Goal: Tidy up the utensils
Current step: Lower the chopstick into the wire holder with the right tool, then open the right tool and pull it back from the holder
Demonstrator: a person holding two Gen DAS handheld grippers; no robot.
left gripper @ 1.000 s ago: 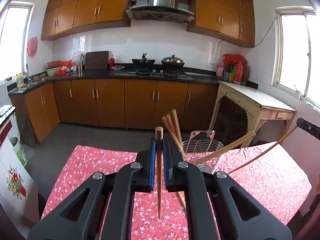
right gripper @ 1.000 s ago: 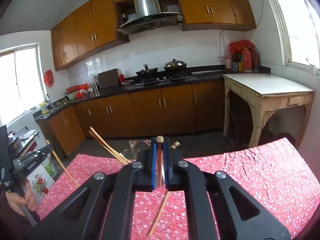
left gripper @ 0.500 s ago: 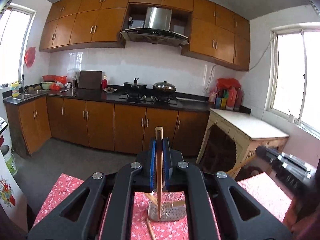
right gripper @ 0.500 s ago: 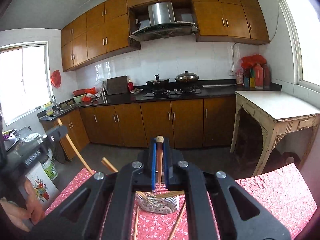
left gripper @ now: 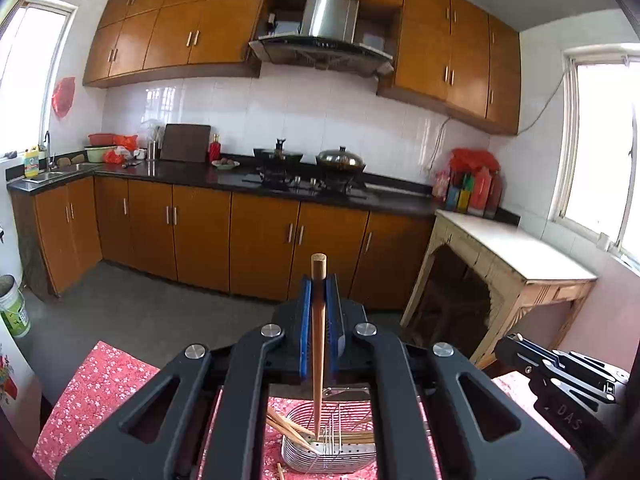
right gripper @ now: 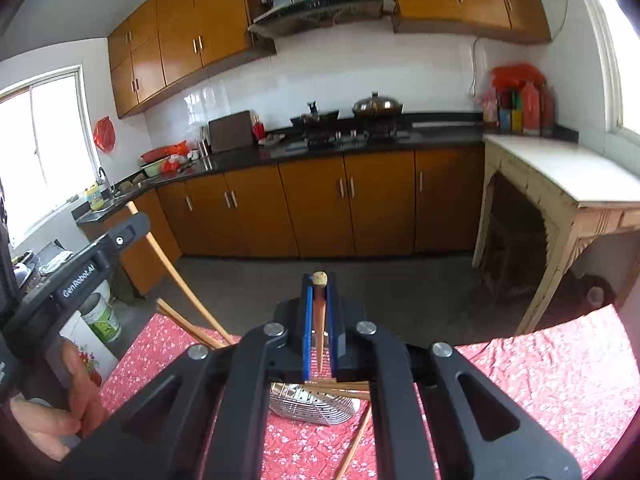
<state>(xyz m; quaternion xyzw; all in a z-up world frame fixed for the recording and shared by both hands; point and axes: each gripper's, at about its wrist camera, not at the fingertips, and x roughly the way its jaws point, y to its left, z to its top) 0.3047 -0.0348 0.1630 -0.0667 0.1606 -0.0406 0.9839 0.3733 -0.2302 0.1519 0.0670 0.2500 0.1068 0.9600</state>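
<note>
Each gripper is clenched on one wooden chopstick. The left gripper (left gripper: 319,320) holds its chopstick (left gripper: 318,344) upright, thick end up, thin tip down inside the wire basket (left gripper: 332,450) below. The right gripper (right gripper: 319,320) grips its chopstick (right gripper: 319,320) the same way, blunt end up, tip pointing down above the basket (right gripper: 312,404). The basket lies on its side on the red floral tabletop (right gripper: 540,380), with several chopsticks lying across it and one loose on the cloth. In the right view the other gripper reads "GenRobot.AI" (right gripper: 78,280); in the left view, "DAS" (left gripper: 568,416). Beyond stand brown kitchen cabinets (left gripper: 260,240).
</note>
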